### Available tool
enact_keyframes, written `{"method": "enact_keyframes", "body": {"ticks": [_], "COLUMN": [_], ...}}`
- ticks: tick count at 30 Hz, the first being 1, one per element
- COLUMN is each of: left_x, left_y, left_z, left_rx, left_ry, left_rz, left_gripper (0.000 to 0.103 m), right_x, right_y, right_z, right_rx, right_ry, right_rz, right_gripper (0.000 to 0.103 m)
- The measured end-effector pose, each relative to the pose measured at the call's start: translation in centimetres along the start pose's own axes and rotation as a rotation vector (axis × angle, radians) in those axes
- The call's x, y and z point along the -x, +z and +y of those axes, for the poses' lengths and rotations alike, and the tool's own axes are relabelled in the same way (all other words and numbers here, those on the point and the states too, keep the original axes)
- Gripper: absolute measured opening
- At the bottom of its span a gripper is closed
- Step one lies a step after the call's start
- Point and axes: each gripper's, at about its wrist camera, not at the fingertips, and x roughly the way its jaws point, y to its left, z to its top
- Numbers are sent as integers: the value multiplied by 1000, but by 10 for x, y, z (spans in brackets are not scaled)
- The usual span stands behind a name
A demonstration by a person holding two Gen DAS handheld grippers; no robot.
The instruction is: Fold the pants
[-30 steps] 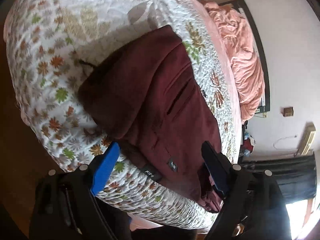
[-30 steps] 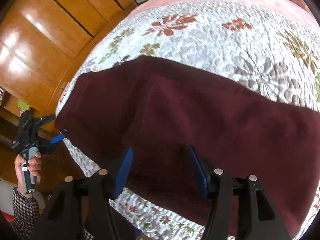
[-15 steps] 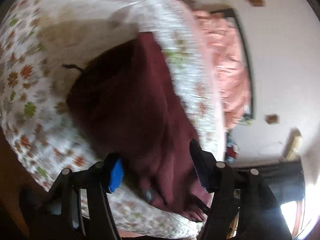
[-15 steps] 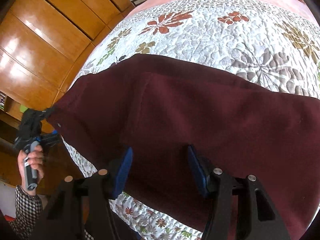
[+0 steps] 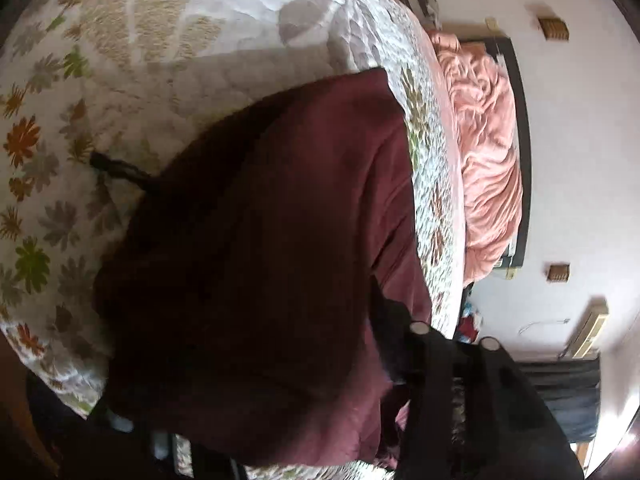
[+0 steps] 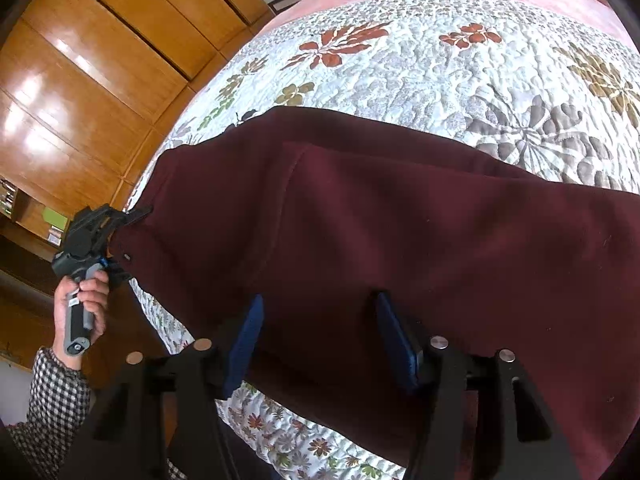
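Dark maroon pants [image 6: 400, 232] lie across a floral quilt [image 6: 440, 80] on a bed. In the right wrist view my left gripper [image 6: 132, 216] is at the pants' left end, by the waistband corner, shut on the cloth there. In the left wrist view the pants [image 5: 260, 260] fill the frame and drape over the gripper, hiding the left finger; only the right finger's arm [image 5: 420, 340] shows. My right gripper [image 6: 318, 332] is open, with its blue pads astride the near edge of the pants.
A wooden wardrobe [image 6: 80, 80] stands to the left of the bed. A pink blanket [image 5: 488, 152] lies at the head of the bed by a white wall. The pants' drawstring [image 5: 116, 168] trails onto the quilt.
My left gripper has moved in onto the waistband end and closed on it, lifting the cloth so that it covers the camera's lower view. The right gripper has barely moved.
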Motion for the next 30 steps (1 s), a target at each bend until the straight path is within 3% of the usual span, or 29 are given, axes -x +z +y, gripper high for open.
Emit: {"method": "enact_keyframes", "body": {"ticks": [2,5,12,18,23,30], "left_x": [2,8,17,17,20,6], "left_y": [-1,-4,-10,-16,-45,-101], "left_z": [2,7,-21,-70,-133,-200], "left_rx": [15,44,-9,-153,-366,-657], "left_ry": [-5,-39,-104,-135,-126,-45], "left_rz": [-12,-31,-92,-128,-137,-111], "left_gripper": [28,22,19,19,20,21], "right_x": [0,0,12,50,78,97], "right_y": [0,0,0,-4,-8,-17], "right_z": [0,-2,-6,-21,-35,-60], "right_rx": [2,-6,-45,-95,-128,-182], "right_ry": [1,10,44,66,57,29], "right_rz": [0,0,-30,-123,-182,-221], "right_gripper": [60,60,60,60,60,60]}}
